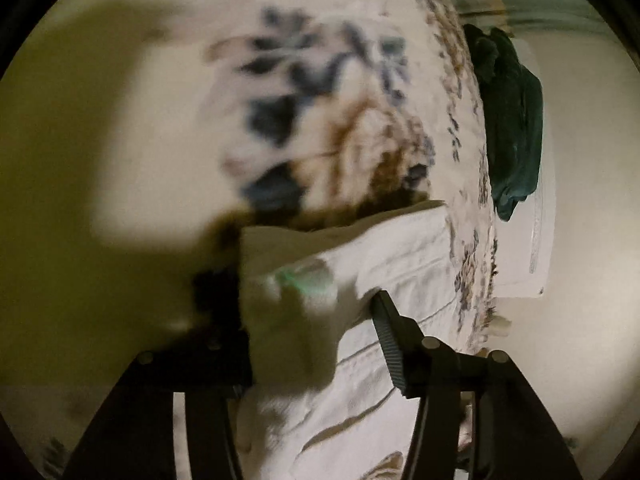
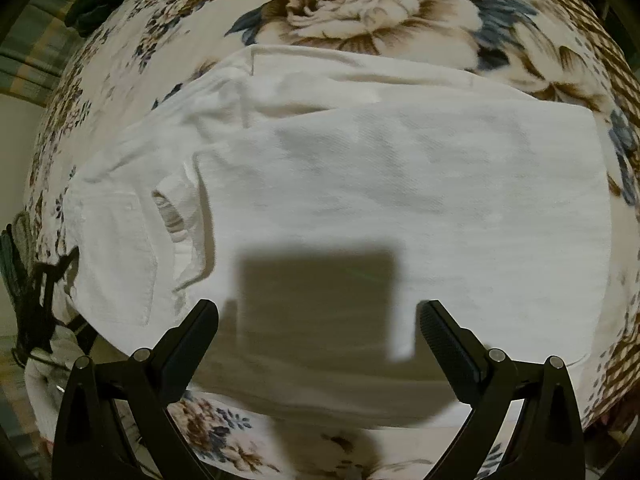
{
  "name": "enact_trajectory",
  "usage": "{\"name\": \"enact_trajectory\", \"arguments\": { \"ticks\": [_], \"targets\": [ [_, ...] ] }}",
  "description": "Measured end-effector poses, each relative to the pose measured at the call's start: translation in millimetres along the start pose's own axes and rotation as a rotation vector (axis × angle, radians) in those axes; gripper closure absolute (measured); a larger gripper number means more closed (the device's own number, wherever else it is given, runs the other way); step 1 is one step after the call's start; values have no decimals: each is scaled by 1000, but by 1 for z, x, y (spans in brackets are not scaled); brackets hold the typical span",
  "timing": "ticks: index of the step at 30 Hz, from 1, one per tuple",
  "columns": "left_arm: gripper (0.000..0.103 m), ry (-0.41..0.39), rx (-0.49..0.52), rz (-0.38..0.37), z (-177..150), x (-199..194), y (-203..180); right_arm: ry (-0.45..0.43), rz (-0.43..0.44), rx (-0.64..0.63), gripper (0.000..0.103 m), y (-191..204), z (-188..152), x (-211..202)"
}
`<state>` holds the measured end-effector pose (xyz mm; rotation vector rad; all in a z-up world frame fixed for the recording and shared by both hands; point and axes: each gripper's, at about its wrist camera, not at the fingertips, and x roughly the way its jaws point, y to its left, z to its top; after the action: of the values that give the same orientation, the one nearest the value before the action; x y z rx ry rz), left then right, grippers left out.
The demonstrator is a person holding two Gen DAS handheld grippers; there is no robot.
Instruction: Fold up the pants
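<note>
White pants [image 2: 360,184]: folded into a broad slab on your floral blanket [image 2: 360,8], back pocket [image 2: 116,252] toward the left in the right wrist view.

Your right gripper [image 2: 318,336]: hovers above the near edge of the pants, fingers spread wide, nothing between them; its square shadow lies on the cloth.

Your left gripper [image 1: 308,320]: view blurred; a fold of the white fabric [image 1: 288,292] sits between its fingers, though you cannot tell whether they are clamped.

Dark green garment [image 1: 512,120]: hanging beyond the blanket's edge, well apart from the pants.
</note>
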<state>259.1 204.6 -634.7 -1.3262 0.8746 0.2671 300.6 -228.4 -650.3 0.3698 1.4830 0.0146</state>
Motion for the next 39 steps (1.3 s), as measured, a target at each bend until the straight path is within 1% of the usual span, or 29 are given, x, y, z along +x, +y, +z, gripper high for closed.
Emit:
{"name": "enact_trajectory", "arguments": {
  "ticks": [1,2,3,6,7,9,10,13,15,17,18,19,23,25,28,29,30,32,35,36,39],
  "targets": [
    [62,-14,32,-8,-3,-5,-8,-3,-3,2,0,-3,-1,-1],
    [80,-24,63,-16,-5,-9,-14,-6,-6,8,0,-7,-2,-2],
    [86,-34,114,-20,-10,-15,-24,-7,-7,17,0,-12,-3,-3],
    [88,-78,269,-16,-27,-39,-60,-16,-11,54,0,-27,-6,-8],
    [88,-83,303,-13,-33,-45,-71,-23,-12,66,0,-32,-7,-10],
    [89,-83,405,-15,-50,-57,-99,-37,-4,97,0,-44,-10,-16],
    [89,-79,476,-13,-62,-64,-117,-43,1,112,0,-50,-11,-19],
    [89,-58,635,-35,-97,-75,-162,-69,25,163,0,-71,-17,-33],
    [89,-32,716,-55,-123,-80,-183,-82,38,190,0,-85,-22,-43],
    [89,1,802,-53,-157,-77,-204,-93,48,213,0,-98,-27,-53],
    [89,9,826,-56,-170,-76,-209,-101,52,225,0,-107,-30,-59],
    [89,28,862,-54,-190,-72,-214,-106,55,233,0,-114,-32,-65],
    [89,108,964,-42,-254,-50,-228,-130,54,268,0,-150,-40,-87],
    [89,150,1018,-21,-287,-31,-231,-141,44,289,0,-170,-44,-97],
    [89,223,1086,33,-333,-3,-226,-147,38,330,0,-203,-50,-106],
    [89,244,1101,50,-345,4,-223,-147,37,341,0,-208,-50,-105],
    [89,267,1132,86,-359,17,-217,-146,35,355,0,-218,-50,-106],
    [89,311,1161,140,-376,36,-207,-145,27,372,0,-238,-51,-108],
    [87,374,1177,237,-390,58,-193,-147,26,391,0,-255,-50,-108],
    [87,379,1179,256,-391,61,-190,-149,30,394,0,-257,-48,-107],
    [85,366,1202,281,-398,59,-193,-158,36,384,0,-259,-36,-109]
  ]
}}
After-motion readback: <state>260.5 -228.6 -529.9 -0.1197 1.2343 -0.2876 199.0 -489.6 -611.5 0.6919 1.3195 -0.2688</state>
